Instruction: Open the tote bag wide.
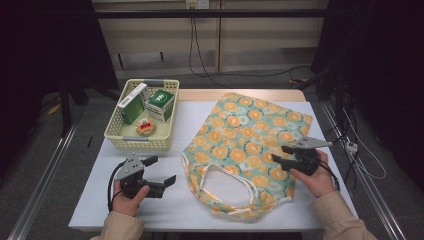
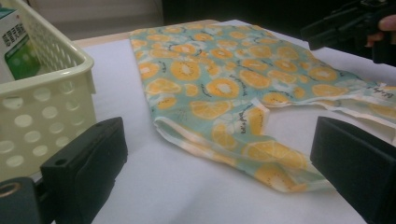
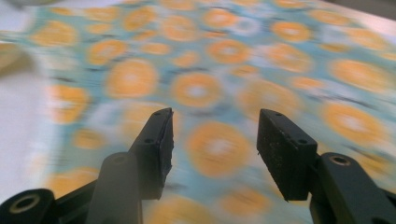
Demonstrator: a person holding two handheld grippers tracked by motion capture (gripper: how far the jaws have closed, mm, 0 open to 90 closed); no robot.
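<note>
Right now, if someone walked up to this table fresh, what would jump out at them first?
The tote bag printed with orange slices on teal, spread flat over the table's right half, handles toward the person. Next, the pale yellow basket at the back left, holding green-and-white boxes and a small round item. The right claw hovers open over the bag's right edge; the left claw sits open beside the bag.

You can't read any lettering here: the print on the green cartons in the basket and on the bag is too small.
</note>
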